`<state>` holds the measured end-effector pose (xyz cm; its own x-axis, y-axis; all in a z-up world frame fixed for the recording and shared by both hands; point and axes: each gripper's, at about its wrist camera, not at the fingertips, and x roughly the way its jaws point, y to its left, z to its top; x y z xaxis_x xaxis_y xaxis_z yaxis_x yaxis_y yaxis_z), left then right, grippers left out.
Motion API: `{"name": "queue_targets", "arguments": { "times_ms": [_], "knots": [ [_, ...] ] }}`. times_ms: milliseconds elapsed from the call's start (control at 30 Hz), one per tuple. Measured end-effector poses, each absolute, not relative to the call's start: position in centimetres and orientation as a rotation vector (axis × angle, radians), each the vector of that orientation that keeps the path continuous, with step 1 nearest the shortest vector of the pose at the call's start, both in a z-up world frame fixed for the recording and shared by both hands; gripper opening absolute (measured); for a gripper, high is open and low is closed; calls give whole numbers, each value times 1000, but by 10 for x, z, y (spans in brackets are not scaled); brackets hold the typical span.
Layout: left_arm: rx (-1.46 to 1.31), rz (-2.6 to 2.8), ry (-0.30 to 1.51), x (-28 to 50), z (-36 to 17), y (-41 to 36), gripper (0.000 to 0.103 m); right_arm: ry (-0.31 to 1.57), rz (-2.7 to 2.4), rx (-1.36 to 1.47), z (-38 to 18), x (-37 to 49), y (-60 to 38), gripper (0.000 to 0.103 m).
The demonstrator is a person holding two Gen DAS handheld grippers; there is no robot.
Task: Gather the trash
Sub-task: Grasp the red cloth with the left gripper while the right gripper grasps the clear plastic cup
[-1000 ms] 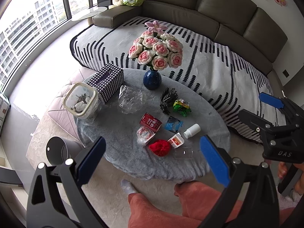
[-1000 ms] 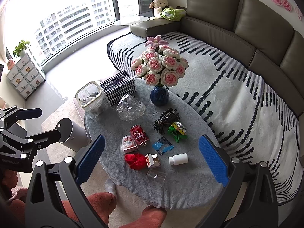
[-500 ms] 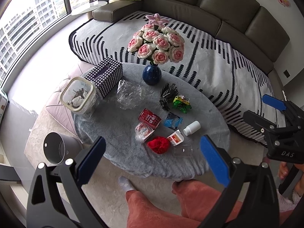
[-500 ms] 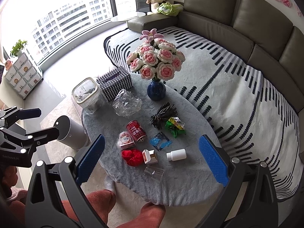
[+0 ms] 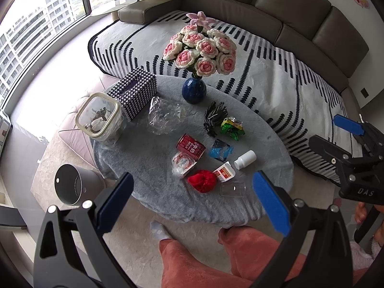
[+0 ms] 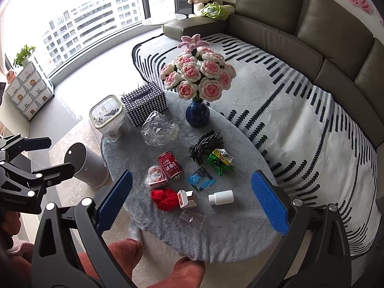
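Trash lies on a grey oval table (image 5: 134, 158): a red can (image 5: 191, 144) (image 6: 171, 165), a red crumpled wad (image 5: 202, 180) (image 6: 164, 198), a white bottle (image 5: 244, 159) (image 6: 220, 197), a blue wrapper (image 5: 220, 150), a green wrapper (image 5: 231, 127), a small carton (image 5: 224, 173), a clear plastic bag (image 5: 164, 115) and a clear cup (image 6: 191, 219). A grey cylindrical bin (image 5: 68, 184) (image 6: 82, 165) stands on the floor left of the table. My left gripper (image 5: 192, 201) and right gripper (image 6: 190, 200) are open, empty and held high above the table's near edge.
A blue vase of pink knitted roses (image 5: 194, 90), a beaded tissue box (image 5: 135, 91) and a lidded clear container (image 5: 99, 116) stand at the table's far side. A grey sofa (image 5: 300, 19) and striped rug (image 5: 276, 88) lie behind. My knees (image 5: 240, 252) are below.
Both cameras have shifted slightly, so the table sits a little lower and nearer in view. The items on the table have not moved. Both grippers stay open.
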<state>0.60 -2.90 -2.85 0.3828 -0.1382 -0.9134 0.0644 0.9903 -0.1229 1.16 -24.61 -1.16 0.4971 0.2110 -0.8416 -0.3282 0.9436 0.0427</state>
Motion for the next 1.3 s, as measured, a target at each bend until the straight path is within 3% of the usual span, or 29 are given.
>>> {"name": "queue_targets", "arguments": {
  "times_ms": [167,533,833,1067,1300],
  "knots": [
    [-54,-124,1213,6,-59,-30,99,1037,326,-148,-40,9,-248,96],
    [-85,-88,1345,9,-170,-30,99,1205,338,-172,-163,4,-246,90],
    [-80,-146,1365,14,-248,-60,99,1277,347,-173,-251,4,-254,85],
    [-39,-220,1374,16,-306,-84,99,1355,364,-152,-321,-8,-266,76],
    [-9,-267,1351,21,-344,-94,99,1350,406,-136,-367,-7,-274,75]
  ]
}}
